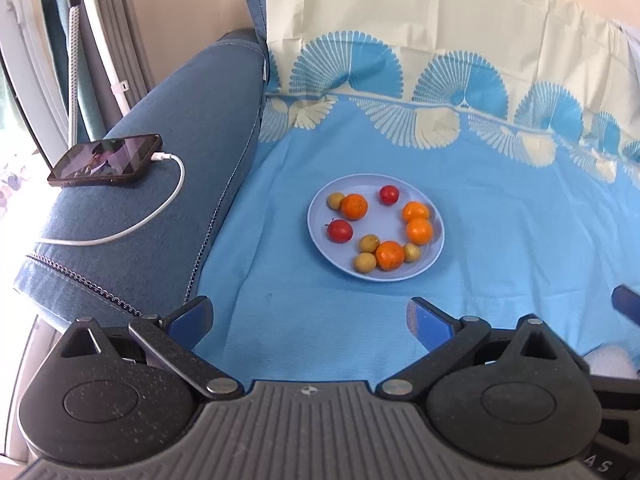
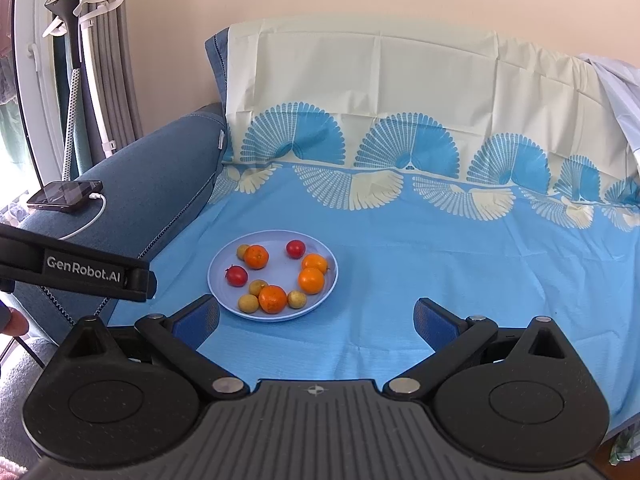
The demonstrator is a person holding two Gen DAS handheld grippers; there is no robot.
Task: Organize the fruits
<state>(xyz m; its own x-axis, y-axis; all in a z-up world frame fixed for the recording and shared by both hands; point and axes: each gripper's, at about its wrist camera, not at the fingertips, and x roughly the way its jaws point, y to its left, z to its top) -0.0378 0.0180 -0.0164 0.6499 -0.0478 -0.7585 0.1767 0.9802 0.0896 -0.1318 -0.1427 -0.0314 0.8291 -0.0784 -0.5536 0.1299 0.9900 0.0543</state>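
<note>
- Left wrist view, far left: a dark phone (image 1: pixel 106 159) lies flat on the blue sofa armrest (image 1: pixel 168 152), with a white charging cable (image 1: pixel 152 216) plugged into its end and trailing down the armrest.
- Centre: a pale blue plate (image 1: pixel 438 250) sits on the blue patterned cloth (image 1: pixel 500 220). It holds four oranges, two red fruits and four small yellow-green fruits, all loose on the plate.
- Near the plate's front rim, one orange (image 1: pixel 390 255) touches small fruits on either side.
- Left gripper (image 1: pixel 308 320) hovers short of the plate, fingers spread wide with nothing between them.
- Right wrist view: the right gripper (image 2: pixel 316 320) is likewise spread wide and empty, with the plate just ahead of its left finger.
- At that view's left edge, the left gripper's black body crosses in front of the armrest.
</note>
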